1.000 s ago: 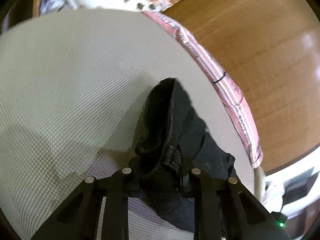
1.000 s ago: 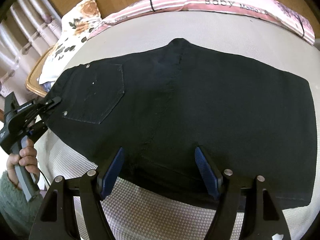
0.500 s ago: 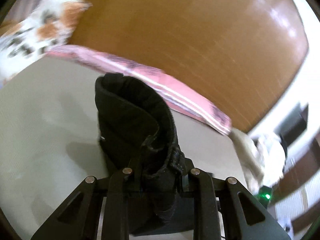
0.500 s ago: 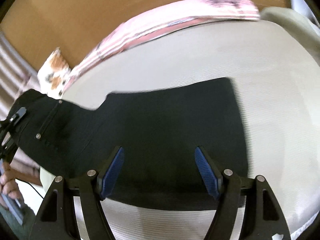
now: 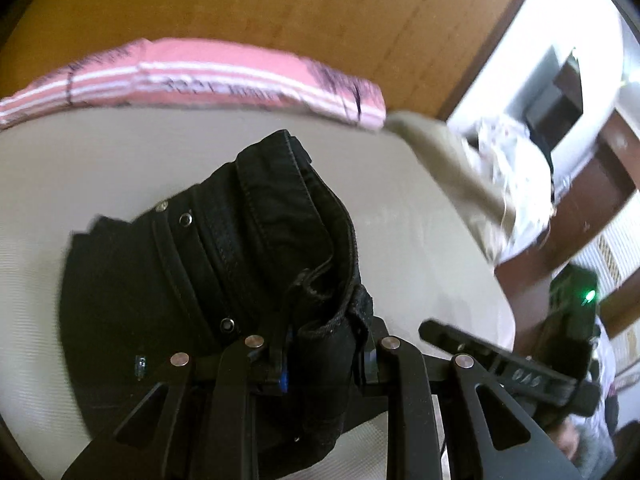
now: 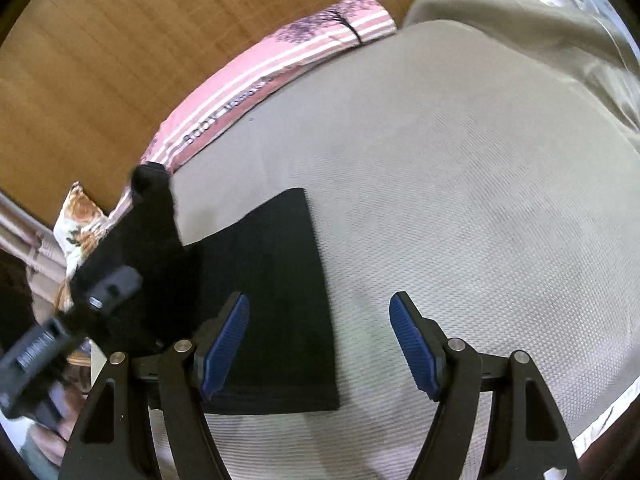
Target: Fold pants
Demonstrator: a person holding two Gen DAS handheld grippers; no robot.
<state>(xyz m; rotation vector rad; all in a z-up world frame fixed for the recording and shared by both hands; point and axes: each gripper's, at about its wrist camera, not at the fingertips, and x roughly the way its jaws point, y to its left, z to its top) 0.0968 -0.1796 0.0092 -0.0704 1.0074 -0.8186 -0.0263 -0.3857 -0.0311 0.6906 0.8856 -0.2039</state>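
Note:
The black pants (image 5: 168,280) lie on a beige bed (image 5: 420,248). My left gripper (image 5: 324,364) is shut on the pants' waistband and holds it lifted and bunched above the rest of the cloth. In the right wrist view the leg part of the pants (image 6: 276,288) lies flat, and the lifted waist end (image 6: 140,248) hangs from the left gripper (image 6: 100,300) at the left. My right gripper (image 6: 320,348) is open and empty, above the hem edge of the pants, its left pad (image 6: 224,344) over the cloth.
A pink striped blanket (image 6: 256,80) runs along the wooden headboard (image 6: 120,40). A floral pillow (image 6: 76,224) lies at the left. A beige cover (image 5: 452,176) is rumpled at the bed's right edge. My right gripper (image 5: 520,368) shows in the left wrist view.
My left gripper has carried the waistband up and across toward the leg end, folding the pants over. My right gripper has swung right, staying open.

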